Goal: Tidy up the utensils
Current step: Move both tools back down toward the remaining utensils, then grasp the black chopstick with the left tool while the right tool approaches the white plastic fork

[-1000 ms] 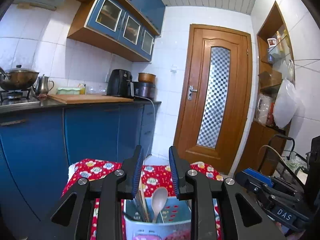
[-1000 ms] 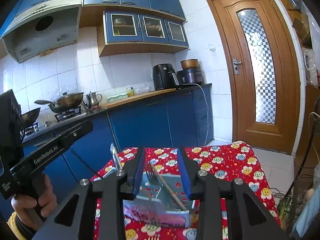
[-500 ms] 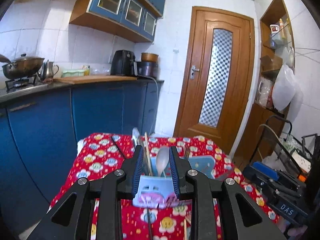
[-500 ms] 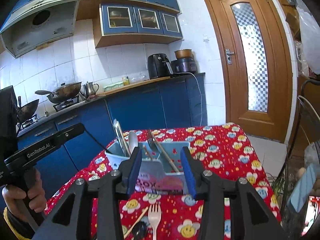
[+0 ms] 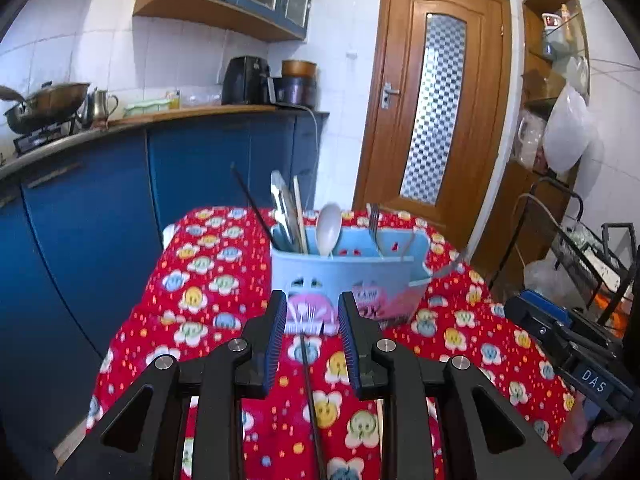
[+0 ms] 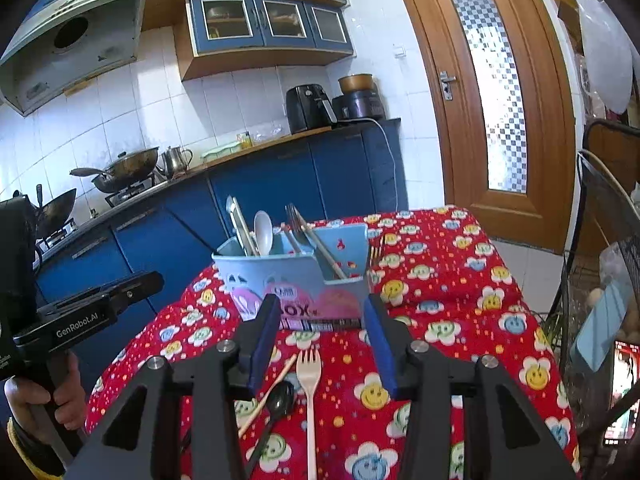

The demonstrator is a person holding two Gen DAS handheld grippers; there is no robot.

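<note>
Since the earlier frames both claws have been drawn back toward the near edge, so that the utensil caddy (image 6: pixel 296 276), once close between the fingers, is now seen farther off on the table (image 6: pixel 452 280); more of the red flowered cloth is exposed in front of it. Upright in the caddy are held a white spoon (image 6: pixel 263 236), a fork (image 6: pixel 294 220) and chopsticks (image 6: pixel 326 252), presumably sorted already, the handles being dropped in so the heads stand clear. The left claw (image 5: pixel 311 332) is held open and empty, its fingers spread above a thin dark stick (image 5: pixel 310 396) lying lengthwise on the cloth between them (whether a chopstick cannot be told). The right claw (image 6: pixel 320 336) is likewise open and grips nothing; just near of its tips, between the fingers, lie a pale fork (image 6: pixel 309 380), tines pointing far, a dark spoon (image 6: pixel 280 398) to its left, and a single chopstick (image 6: pixel 268 394) left again. These loose pieces are judged to be what remains to be sorted; the pale fork lies most squarely within the right claw's gap.
</note>
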